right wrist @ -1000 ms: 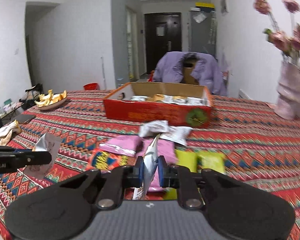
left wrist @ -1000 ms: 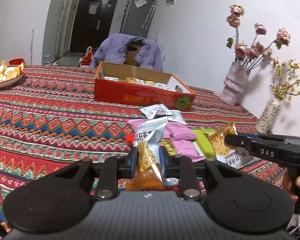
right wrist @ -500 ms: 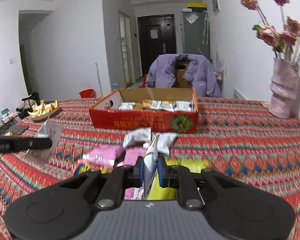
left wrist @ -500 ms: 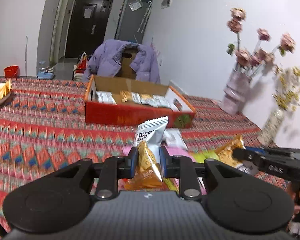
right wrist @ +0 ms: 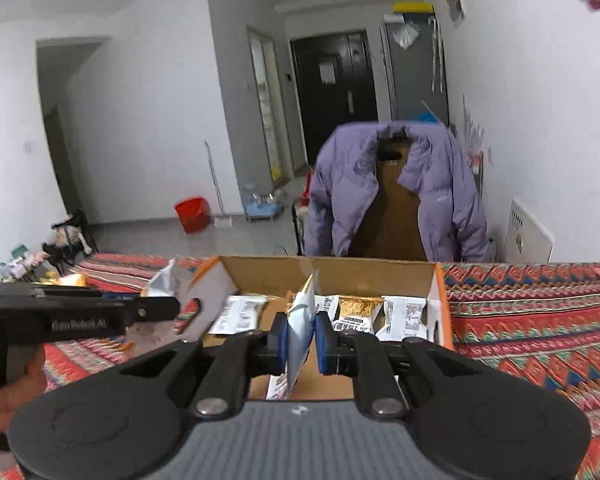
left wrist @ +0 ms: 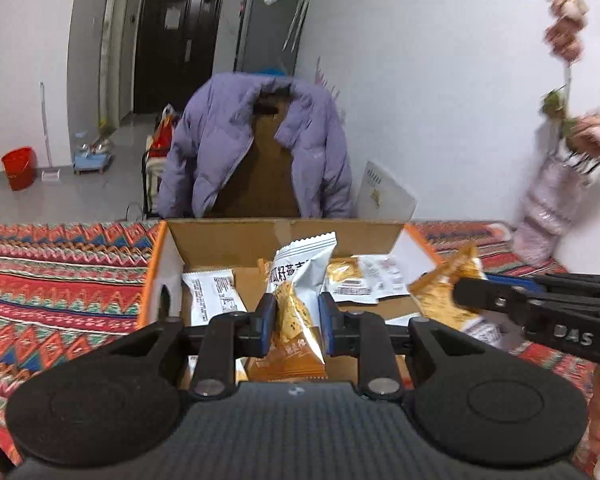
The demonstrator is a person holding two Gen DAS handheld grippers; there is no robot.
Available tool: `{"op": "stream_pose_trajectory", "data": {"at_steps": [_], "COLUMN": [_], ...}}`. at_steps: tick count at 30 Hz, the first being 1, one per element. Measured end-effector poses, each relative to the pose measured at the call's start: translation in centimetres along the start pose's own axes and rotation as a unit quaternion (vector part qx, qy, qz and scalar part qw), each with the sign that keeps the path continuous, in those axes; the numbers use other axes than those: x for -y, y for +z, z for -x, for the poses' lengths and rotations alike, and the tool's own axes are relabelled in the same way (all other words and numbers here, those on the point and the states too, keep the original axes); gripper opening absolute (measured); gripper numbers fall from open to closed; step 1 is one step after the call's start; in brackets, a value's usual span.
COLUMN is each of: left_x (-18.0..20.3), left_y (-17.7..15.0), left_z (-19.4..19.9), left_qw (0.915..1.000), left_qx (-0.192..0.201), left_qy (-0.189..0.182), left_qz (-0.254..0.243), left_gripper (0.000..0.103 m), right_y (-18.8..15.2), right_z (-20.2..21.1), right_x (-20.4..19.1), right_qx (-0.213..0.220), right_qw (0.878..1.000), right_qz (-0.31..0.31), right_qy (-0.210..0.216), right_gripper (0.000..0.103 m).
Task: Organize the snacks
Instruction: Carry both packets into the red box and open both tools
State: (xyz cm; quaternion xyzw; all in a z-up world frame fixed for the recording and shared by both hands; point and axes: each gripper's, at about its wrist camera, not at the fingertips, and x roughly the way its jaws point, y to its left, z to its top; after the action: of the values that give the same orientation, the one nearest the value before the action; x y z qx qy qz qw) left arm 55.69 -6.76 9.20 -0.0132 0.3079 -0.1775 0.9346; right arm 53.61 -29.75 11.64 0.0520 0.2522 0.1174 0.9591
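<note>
My left gripper [left wrist: 294, 322] is shut on a silver and orange snack packet [left wrist: 298, 280], held upright over the open cardboard box [left wrist: 228, 240]. My right gripper [right wrist: 301, 338] is shut on another snack packet [right wrist: 302, 320], seen edge-on, also over the box [right wrist: 340, 270]. Several wrapped snacks [right wrist: 404, 316] lie inside the box, also in the left wrist view [left wrist: 214, 294]. In the left wrist view the right gripper [left wrist: 460, 294] comes in from the right holding its orange packet [left wrist: 440, 292]. In the right wrist view the left gripper [right wrist: 172, 306] shows at the left.
The box sits on a red patterned tablecloth [left wrist: 60, 272]. A chair draped with a purple jacket [left wrist: 256, 144] stands behind the table. A pink vase with roses [left wrist: 548, 200] stands at the right by the wall.
Both grippers have moved forward from the snack pile to above the box, each still holding its packet. The loose pile has dropped out of view.
</note>
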Motion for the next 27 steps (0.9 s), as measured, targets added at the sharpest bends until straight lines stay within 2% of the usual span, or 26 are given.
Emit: {"op": "stream_pose_trajectory", "data": {"at_steps": [3,6,8,9,10,12,13,14,16,19,22,25,27], "left_x": [0.3,0.7,0.7,0.6,0.6,0.3,0.3,0.0,-0.3,-0.1,0.1,0.3,0.6], "left_y": [-0.6,-2.1,-2.9,-3.1,-3.2,-3.4,-3.5,-3.4,-3.2,-2.3,-1.5,-1.4,-1.8], "left_z": [-3.8,-6.1,-6.8,-7.1,-7.3,-7.5,-7.6,-7.5,-6.6,-4.1,-0.7,3.0,5.6], "left_qw": [0.9992,0.9967,0.9956,0.9955,0.9954,0.9954,0.9948,0.9947,0.9944,0.9956,0.9976,0.9983,0.9988], "left_qx": [-0.034,-0.064,-0.08,-0.082,-0.085,-0.093,-0.101,-0.102,-0.104,-0.091,-0.063,-0.045,-0.029], "left_qy": [0.013,0.033,0.032,0.032,0.031,0.018,0.015,0.012,0.006,0.01,0.025,0.034,0.038], "left_qz": [-0.017,-0.038,-0.038,-0.036,-0.03,-0.014,-0.005,0.005,0.018,0.021,0.014,0.012,0.008], "left_gripper": [0.024,0.024,0.025,0.031,0.043,0.054,0.055,0.055,0.058,0.062,0.067,0.069,0.074], "right_y": [-0.1,-1.1,-1.7,-2.0,-2.2,-2.7,-2.8,-2.9,-2.8,-2.0,-0.9,-0.3,-0.3], "right_z": [-4.5,-7.4,-8.3,-8.8,-9.2,-9.5,-9.7,-9.8,-9.2,-7.0,-3.9,0.4,3.2], "right_x": [0.6,1.2,1.3,1.4,1.4,1.8,2.1,2.3,2.6,2.4,1.9,1.1,0.6], "right_qx": [-0.029,-0.06,-0.073,-0.079,-0.085,-0.092,-0.097,-0.101,-0.1,-0.086,-0.069,-0.049,-0.033], "right_qw": [0.999,0.998,0.997,0.997,0.996,0.995,0.994,0.993,0.993,0.993,0.994,0.994,0.994], "right_qz": [-0.008,-0.02,-0.022,-0.023,-0.023,-0.023,-0.021,-0.016,-0.009,0.007,0.027,0.048,0.057], "right_qy": [-0.011,-0.015,-0.012,-0.013,-0.016,-0.03,-0.043,-0.057,-0.068,-0.075,-0.081,-0.086,-0.086], "right_gripper": [0.013,0.014,0.014,0.014,0.015,0.017,0.02,0.033,0.047,0.05,0.061,0.066,0.073]}}
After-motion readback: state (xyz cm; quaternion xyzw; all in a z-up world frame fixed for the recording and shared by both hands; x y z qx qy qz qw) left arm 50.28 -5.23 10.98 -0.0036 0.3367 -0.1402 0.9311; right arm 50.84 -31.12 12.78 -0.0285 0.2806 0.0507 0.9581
